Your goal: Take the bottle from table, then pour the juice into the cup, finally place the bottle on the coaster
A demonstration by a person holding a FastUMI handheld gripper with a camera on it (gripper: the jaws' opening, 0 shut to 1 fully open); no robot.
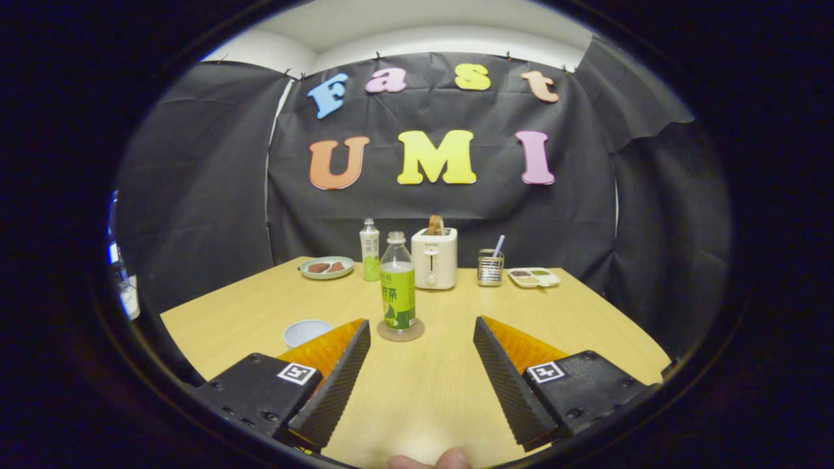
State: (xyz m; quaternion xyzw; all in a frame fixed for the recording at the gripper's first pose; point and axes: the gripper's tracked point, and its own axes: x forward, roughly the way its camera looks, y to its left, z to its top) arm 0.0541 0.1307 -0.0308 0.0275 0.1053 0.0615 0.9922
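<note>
A clear bottle with a green label stands upright on a round coaster on the wooden table. It is just ahead of my left finger and slightly left of the gap between the two. A pale cup sits left of the coaster, partly hidden behind my left finger. My gripper is open, with nothing between its fingers; bare tabletop lies in the gap. The bottle is apart from both fingers.
At the table's far side stand a second, smaller bottle, a white toaster with bread in it, a metal holder with a straw, a plate and a small tray. A fingertip shows below the fingers.
</note>
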